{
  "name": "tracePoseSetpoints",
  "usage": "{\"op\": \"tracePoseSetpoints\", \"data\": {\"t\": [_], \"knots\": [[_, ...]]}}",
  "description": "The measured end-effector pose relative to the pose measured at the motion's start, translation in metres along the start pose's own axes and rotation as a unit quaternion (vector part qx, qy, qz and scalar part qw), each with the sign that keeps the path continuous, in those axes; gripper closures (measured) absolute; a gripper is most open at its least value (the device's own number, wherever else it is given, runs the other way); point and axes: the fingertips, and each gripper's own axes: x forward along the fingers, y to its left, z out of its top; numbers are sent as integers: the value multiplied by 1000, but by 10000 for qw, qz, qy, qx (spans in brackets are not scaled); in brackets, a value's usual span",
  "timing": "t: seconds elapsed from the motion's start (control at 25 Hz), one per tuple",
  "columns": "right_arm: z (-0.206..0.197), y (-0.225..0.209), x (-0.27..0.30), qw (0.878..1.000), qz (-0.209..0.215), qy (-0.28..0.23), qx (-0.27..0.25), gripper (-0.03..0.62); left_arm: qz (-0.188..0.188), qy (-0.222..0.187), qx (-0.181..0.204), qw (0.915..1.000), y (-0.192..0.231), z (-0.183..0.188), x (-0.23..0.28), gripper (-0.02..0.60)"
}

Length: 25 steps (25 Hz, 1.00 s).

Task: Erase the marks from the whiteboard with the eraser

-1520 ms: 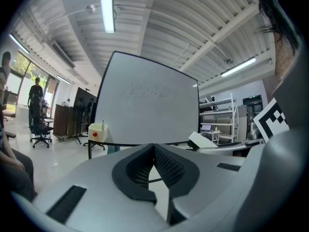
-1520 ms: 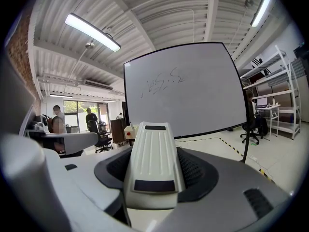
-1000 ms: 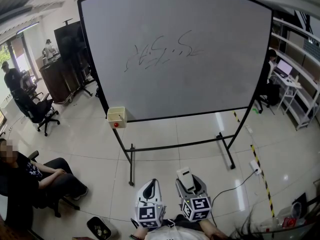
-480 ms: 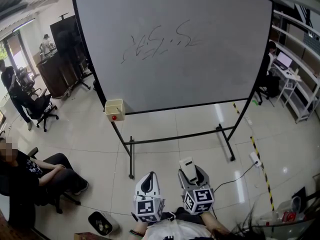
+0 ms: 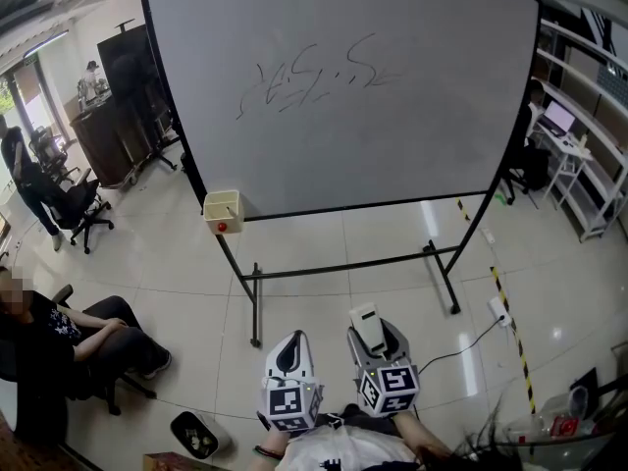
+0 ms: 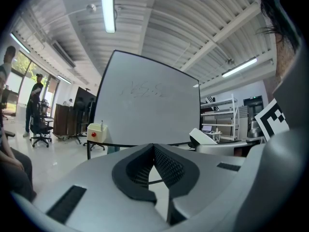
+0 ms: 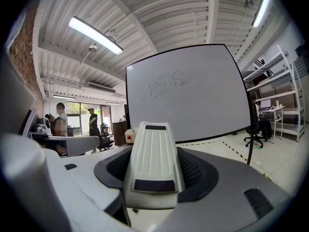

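Currently: approach step. Right hand-held gripper (image 5: 376,346) clamped on eraser (image 7: 153,164); left hand-held gripper (image 6: 153,151) closed, empty. Whiteboard (image 5: 392,126) ahead, well apart; marks (image 5: 314,78) at upper centre, unerased. Next move likely: step closer, raise eraser, press flat onto marks.

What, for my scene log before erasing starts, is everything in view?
White whiteboard on black stand: one, centre.
Dark scribbled marks: one cluster, board's upper left.
Cream box with red dot: one, at board's lower-left corner.
Seated person in dark clothes: one, left edge.
Black office chair: one, far left.
White metal shelving: one unit, right.
Yellow-black floor tape: one strip, right of stand.
White plastic eraser: one, held low centre.
Left gripper: grey, jaws together, empty.
Right gripper: grey, shut on eraser.
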Motion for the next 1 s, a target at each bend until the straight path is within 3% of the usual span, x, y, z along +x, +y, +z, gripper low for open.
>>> {"op": "tracePoseSetpoints", "data": {"t": [1.0], "knots": [[1,-5,-4,10000,-57,-38,42,313,-86,-18,36,10000,-8,2,1,586]]}}
